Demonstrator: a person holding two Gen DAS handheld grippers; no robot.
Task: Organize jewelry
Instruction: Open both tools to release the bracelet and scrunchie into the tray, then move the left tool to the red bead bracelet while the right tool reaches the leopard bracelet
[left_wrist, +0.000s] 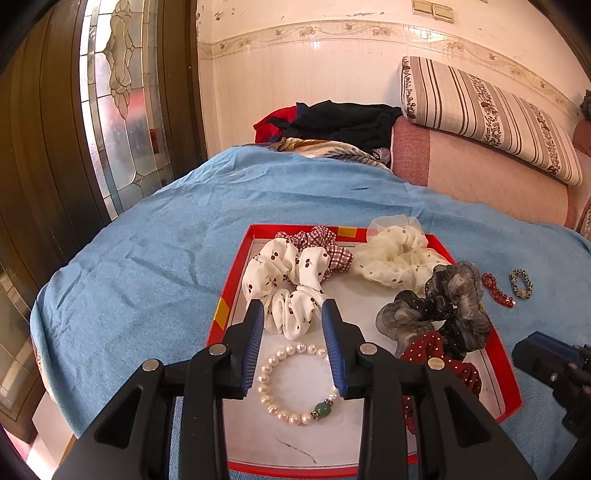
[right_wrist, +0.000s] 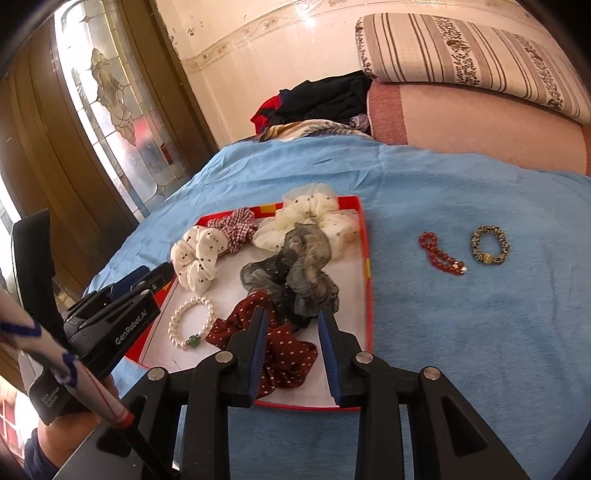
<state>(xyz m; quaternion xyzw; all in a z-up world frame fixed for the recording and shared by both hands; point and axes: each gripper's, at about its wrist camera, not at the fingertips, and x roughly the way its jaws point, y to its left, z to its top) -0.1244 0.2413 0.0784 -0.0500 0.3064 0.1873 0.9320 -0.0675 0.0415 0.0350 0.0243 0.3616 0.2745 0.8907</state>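
My left gripper (left_wrist: 293, 314) has its jaws spread wide and holds nothing; I see clear space between the blue pads. The pearl bracelet (left_wrist: 295, 384) lies flat on the white floor of the red tray (left_wrist: 236, 280), near the tray's front left corner, directly below and between my left jaws; whether the right pad brushes the beads I cannot tell. Just ahead of those fingertips sits the white cherry-print scrunchie (left_wrist: 288, 284).

My right gripper (right_wrist: 291, 321) is also spread open and empty, hovering over the tray's front edge. Between its jaws I look down on the dark red dotted scrunchie (right_wrist: 280, 350), with the grey sheer scrunchie (right_wrist: 295, 273) just beyond the fingertips. The cream dotted scrunchie (right_wrist: 306, 218) sits at the tray's far right corner, the red checked scrunchie (right_wrist: 234, 229) along the far edge.

Off the tray, on the blue blanket (right_wrist: 461, 332) to its right, lie the red bead bracelet (right_wrist: 441, 254) and, just beside it, the speckled bracelet (right_wrist: 489, 245), apart from each other.
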